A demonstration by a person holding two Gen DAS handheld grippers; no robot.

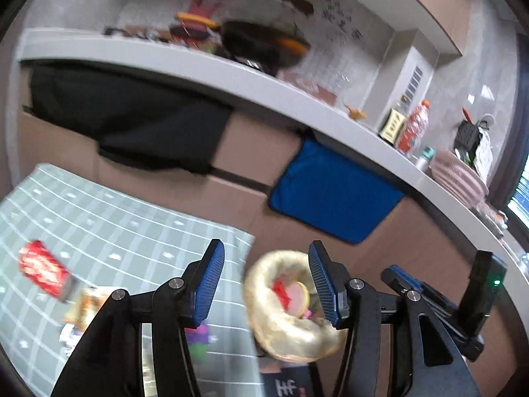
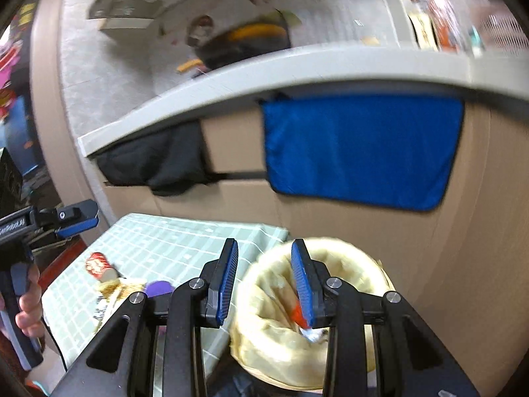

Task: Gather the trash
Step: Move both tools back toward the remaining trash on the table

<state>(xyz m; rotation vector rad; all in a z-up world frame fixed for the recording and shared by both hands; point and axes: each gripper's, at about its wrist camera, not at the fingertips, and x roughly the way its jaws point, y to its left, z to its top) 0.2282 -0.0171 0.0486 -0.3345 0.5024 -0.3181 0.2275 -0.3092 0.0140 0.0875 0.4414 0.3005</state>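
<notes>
A bin lined with a yellow bag (image 1: 291, 317) stands beside a small table with a green checked cloth (image 1: 115, 231); wrappers lie inside the bin. In the right wrist view the bin (image 2: 281, 330) sits under my right gripper. A red can (image 1: 43, 269) lies on the cloth, with a yellowish wrapper (image 1: 89, 301) and a purple item (image 1: 200, 337) near it. The can (image 2: 97, 264) and purple item (image 2: 160, 287) also show in the right wrist view. My left gripper (image 1: 264, 281) is open and empty, straddling the table edge and bin rim. My right gripper (image 2: 264, 278) is open and empty above the bin's left rim.
A grey counter (image 1: 251, 89) runs behind, with a black pan (image 1: 261, 43), bottles (image 1: 413, 125) and pink plates (image 1: 456, 175). A blue cloth (image 1: 334, 192) and a black cloth (image 1: 132, 119) hang on the cabinet front. The left gripper (image 2: 71, 218) shows at the right wrist view's left edge.
</notes>
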